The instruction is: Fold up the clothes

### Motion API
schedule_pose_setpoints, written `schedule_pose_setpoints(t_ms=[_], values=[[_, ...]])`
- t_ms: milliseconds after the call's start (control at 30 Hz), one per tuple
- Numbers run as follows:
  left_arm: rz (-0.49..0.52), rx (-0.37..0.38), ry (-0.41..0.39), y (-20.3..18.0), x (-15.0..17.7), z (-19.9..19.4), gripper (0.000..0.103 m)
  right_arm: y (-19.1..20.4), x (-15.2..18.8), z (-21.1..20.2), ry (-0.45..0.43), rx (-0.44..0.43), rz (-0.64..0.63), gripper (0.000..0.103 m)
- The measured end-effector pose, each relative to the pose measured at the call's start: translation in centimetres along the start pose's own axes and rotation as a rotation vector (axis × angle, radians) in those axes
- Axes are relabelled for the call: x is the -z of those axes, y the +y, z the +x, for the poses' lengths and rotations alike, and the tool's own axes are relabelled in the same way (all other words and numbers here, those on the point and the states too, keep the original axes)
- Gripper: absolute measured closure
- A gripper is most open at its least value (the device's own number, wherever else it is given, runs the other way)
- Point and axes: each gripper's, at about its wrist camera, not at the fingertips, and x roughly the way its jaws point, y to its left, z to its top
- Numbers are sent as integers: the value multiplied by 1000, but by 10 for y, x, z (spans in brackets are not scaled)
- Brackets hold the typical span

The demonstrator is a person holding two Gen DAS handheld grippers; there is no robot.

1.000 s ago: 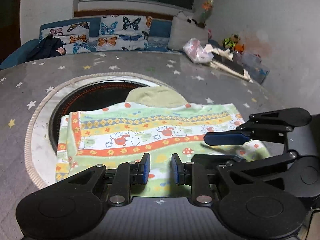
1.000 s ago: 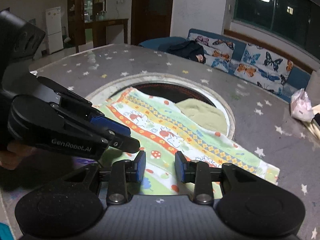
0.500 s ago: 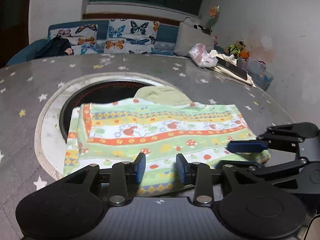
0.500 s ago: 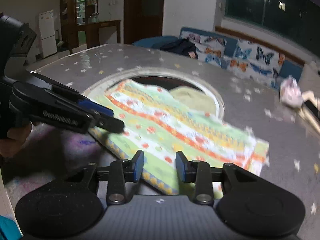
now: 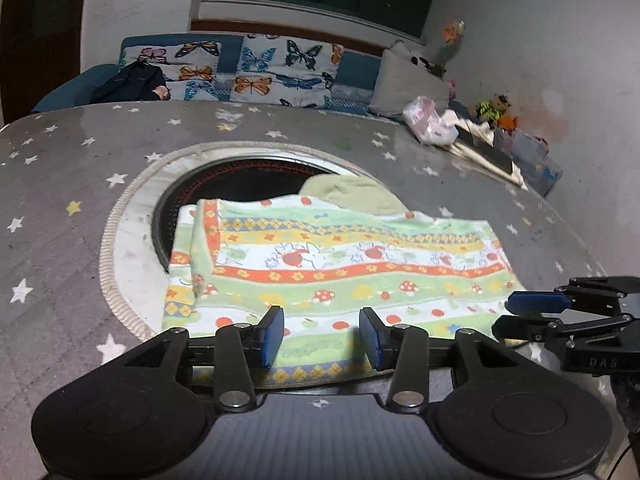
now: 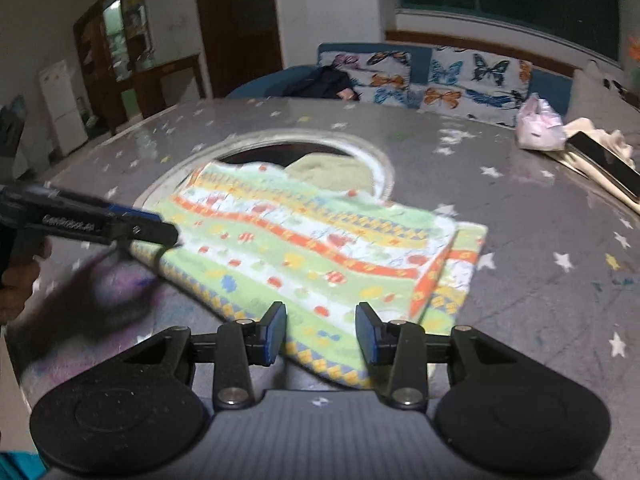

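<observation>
Grey star-print table [image 5: 280,136] fills both views, with a round recessed opening [image 5: 240,176] in the middle. Folded patterned cloth [image 5: 340,268] lies flat on the table, its far left corner overlapping the opening and a plain green cloth [image 5: 352,196] tucked behind it. Left gripper [image 5: 320,338] sits over the cloth's near edge, jaws apart with nothing between them. Right gripper [image 6: 320,334] is over the near corner of the cloth, jaws likewise spread and empty. Pink bag [image 6: 540,126] and a phone [image 6: 608,162] are at the far right of the table.
</observation>
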Motion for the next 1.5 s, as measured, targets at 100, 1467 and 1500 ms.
schedule_pose_setpoints(t_ms=[100, 1467, 1500], values=[[-6, -15, 11, 5, 3, 1, 56, -7, 1, 0, -2, 8, 28, 64], [-47, -89, 11, 47, -20, -15, 27, 15, -31, 14, -69, -6, 21, 21], [-49, -93, 13, 48, -20, -14, 27, 16, -31, 16, -66, -6, 22, 20]])
